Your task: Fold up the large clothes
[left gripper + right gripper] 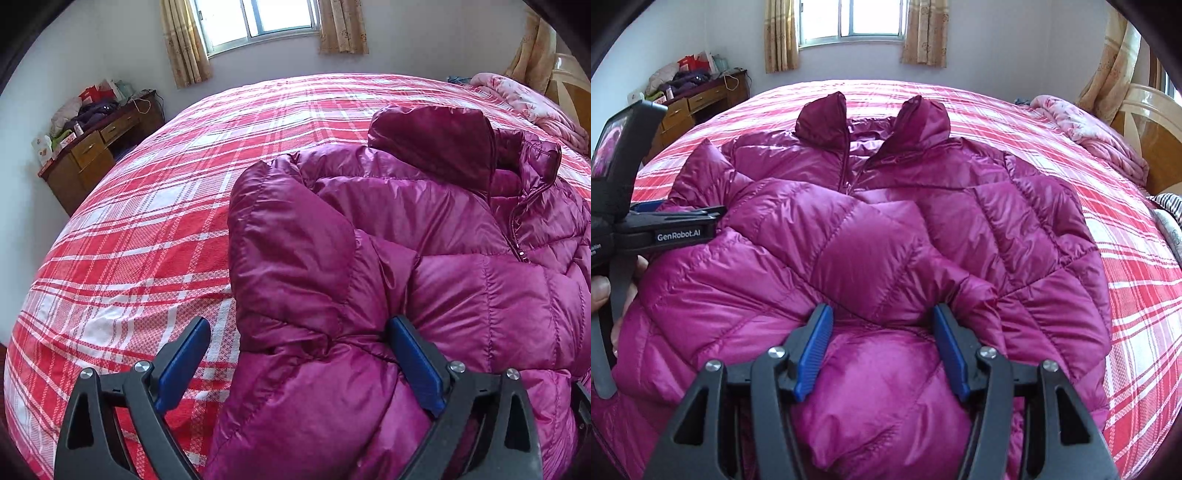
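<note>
A magenta puffer jacket point(886, 221) lies front-up on a red plaid bed point(129, 229), collar toward the window point(849, 18), both sleeves folded across its chest. The left gripper point(297, 365) stands wide open astride the folded left sleeve point(295, 266); the right gripper point(882, 350) gapes equally wide over the lower front (neither grips fabric). Only the right wrist view shows the whole jacket and the left gripper's body. Bare bedspread stretches left of the jacket; a cluttered wooden desk point(96, 147) occupies the corner.
</note>
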